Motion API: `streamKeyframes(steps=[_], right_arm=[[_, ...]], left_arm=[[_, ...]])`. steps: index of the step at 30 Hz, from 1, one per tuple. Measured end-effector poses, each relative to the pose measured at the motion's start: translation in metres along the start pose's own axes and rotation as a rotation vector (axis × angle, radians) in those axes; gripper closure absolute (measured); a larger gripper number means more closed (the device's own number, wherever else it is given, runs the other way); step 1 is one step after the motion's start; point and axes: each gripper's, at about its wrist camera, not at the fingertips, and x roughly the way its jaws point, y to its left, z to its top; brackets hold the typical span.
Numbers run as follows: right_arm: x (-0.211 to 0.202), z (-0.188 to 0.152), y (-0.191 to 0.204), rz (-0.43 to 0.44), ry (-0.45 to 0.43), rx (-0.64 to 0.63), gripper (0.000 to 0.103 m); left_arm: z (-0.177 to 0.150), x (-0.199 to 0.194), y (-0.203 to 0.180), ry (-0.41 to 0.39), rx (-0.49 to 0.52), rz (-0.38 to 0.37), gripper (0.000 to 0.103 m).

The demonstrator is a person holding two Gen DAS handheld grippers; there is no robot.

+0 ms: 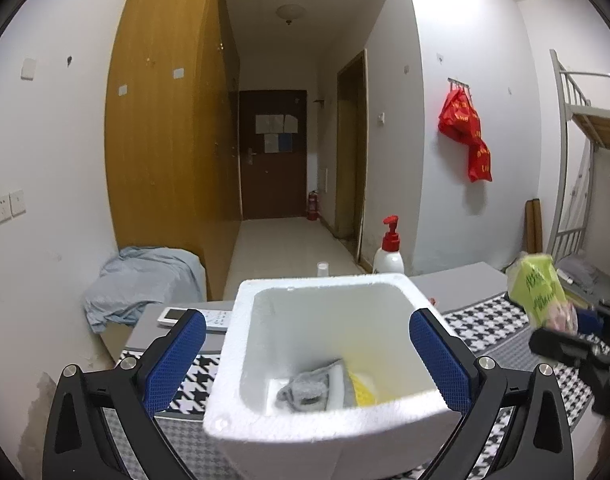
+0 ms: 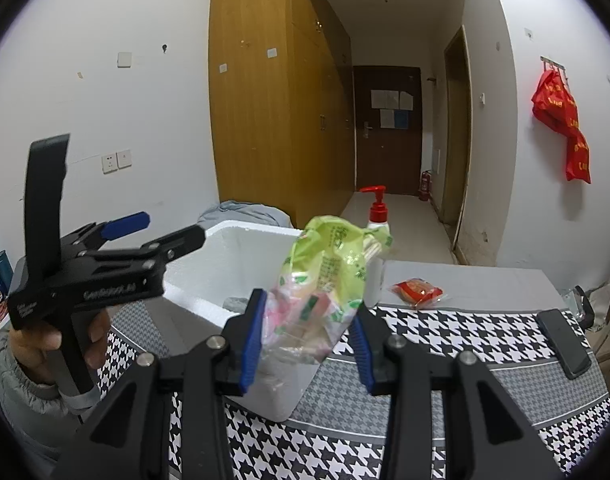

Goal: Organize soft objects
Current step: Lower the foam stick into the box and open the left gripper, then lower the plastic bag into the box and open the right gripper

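Snack bag pinched in right gripper, held over table beside foam box.

Bag: green/clear plastic, long axis roughly upright w/ slight tilt, crumpled green top pointing up and a bit right, clear lower end w/ pink-wrapped pieces seen betw. the blue pads, which are pressed on both its sides. Left gripper is spread wide, nothing held, its pads astride the white foam box; box walls not touched as far as can be told. Inside box, at near corner: grey sock lying on a white item, yellow item just beside it. Box is set on houndstooth cloth. Farther back on table: red-wrapped packet, black phone at right, pump bottle w/ red top behind bag.
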Motion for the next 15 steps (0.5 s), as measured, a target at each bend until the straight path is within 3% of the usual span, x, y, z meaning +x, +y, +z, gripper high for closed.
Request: streamKeyframes(steps=[4,15], right_arm=[[0.001,0.0,0.001,0.007,0.004,-0.005,0.059],[0.006,0.01,0.014,0.03,-0.002,-0.041,0.059]], left_arm=[[-0.008,-0.013,0.009,-0.021,-0.019,0.06,0.001],[-0.019,-0.038,0.04,-0.05,-0.088,0.097,0.001]])
